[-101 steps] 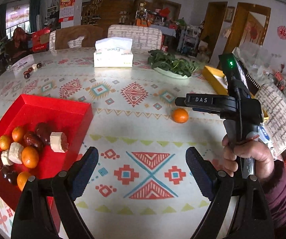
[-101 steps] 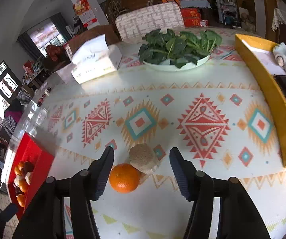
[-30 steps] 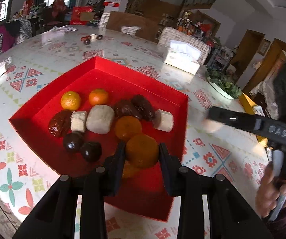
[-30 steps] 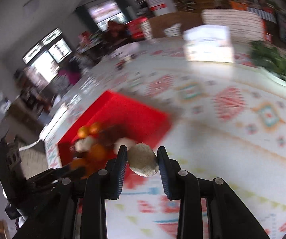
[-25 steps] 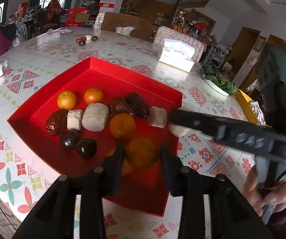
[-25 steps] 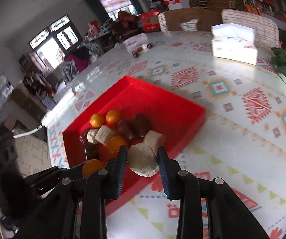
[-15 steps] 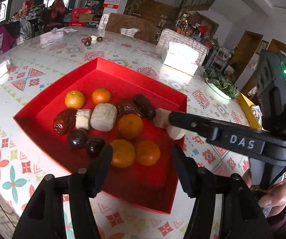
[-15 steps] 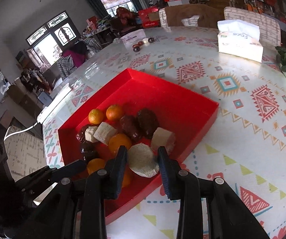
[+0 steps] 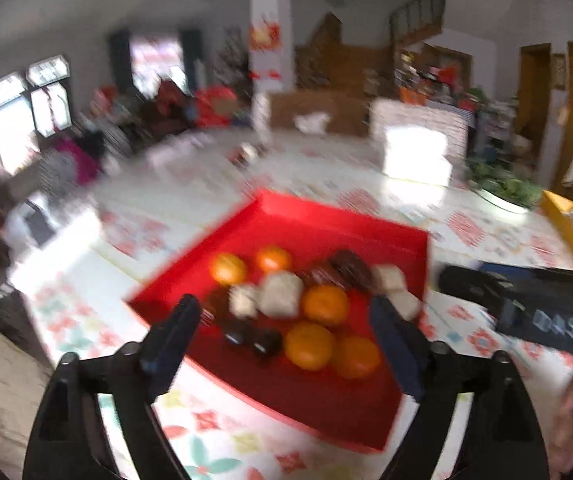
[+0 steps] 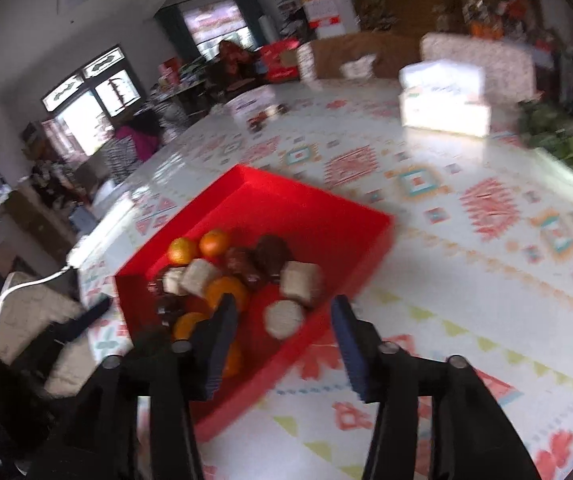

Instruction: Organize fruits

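A red tray (image 9: 338, 224) (image 10: 310, 208) on the patterned table holds several oranges (image 9: 309, 346), dark dates (image 9: 346, 266) and pale cut pieces (image 9: 280, 294). My left gripper (image 9: 284, 344) is open and empty above the tray's near side. My right gripper (image 10: 282, 336) is open; a pale round piece (image 10: 284, 319) lies in the tray between its fingers. The right gripper also shows at the right of the left wrist view (image 9: 526, 304). Both views are blurred.
A white tissue box (image 10: 444, 98) stands at the back of the table. A plate of green leaves (image 9: 502, 190) and a yellow tray (image 9: 566, 224) are at the right. Chairs stand behind the table. A small group of dark fruits (image 10: 264, 116) lies far back.
My right gripper opened and let the pale round piece drop into the tray. My left gripper opened wider and pulled back and up from the tray. Both cameras are moving.
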